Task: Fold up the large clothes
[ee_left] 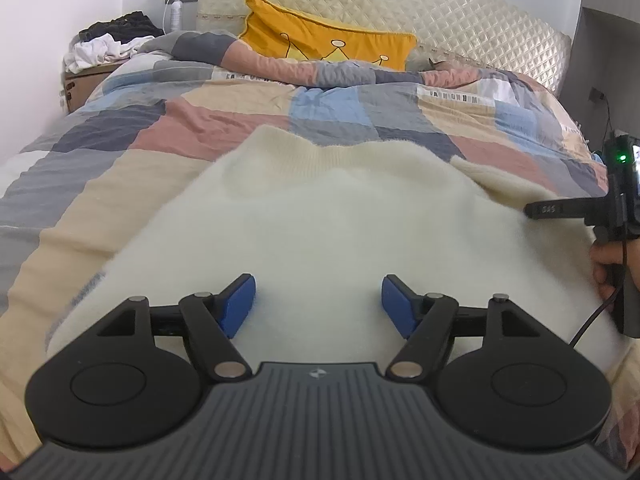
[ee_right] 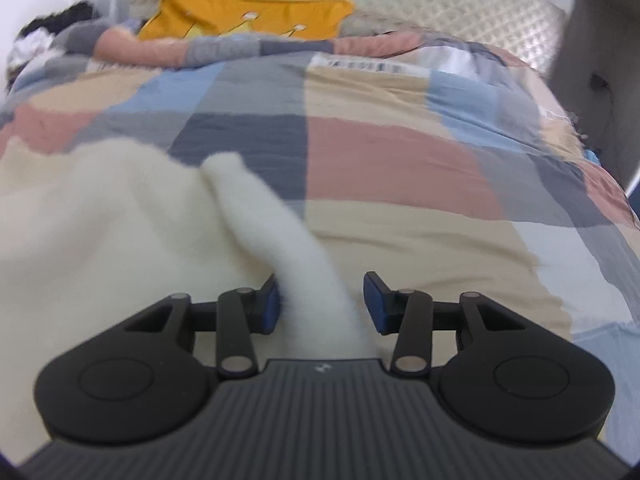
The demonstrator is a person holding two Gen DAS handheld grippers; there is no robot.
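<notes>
Sweater, cream and fuzzy, lies spread on patchwork quilt.

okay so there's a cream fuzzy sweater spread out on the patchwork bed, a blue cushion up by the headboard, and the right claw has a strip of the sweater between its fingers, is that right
Not quite: the cushion by the headboard is yellow, not blue, as the left wrist view shows clearly. The rest holds: the cream sweater lies on the patchwork bed, and the right wrist view shows a strip of it between the right claw's fingers.
</notes>
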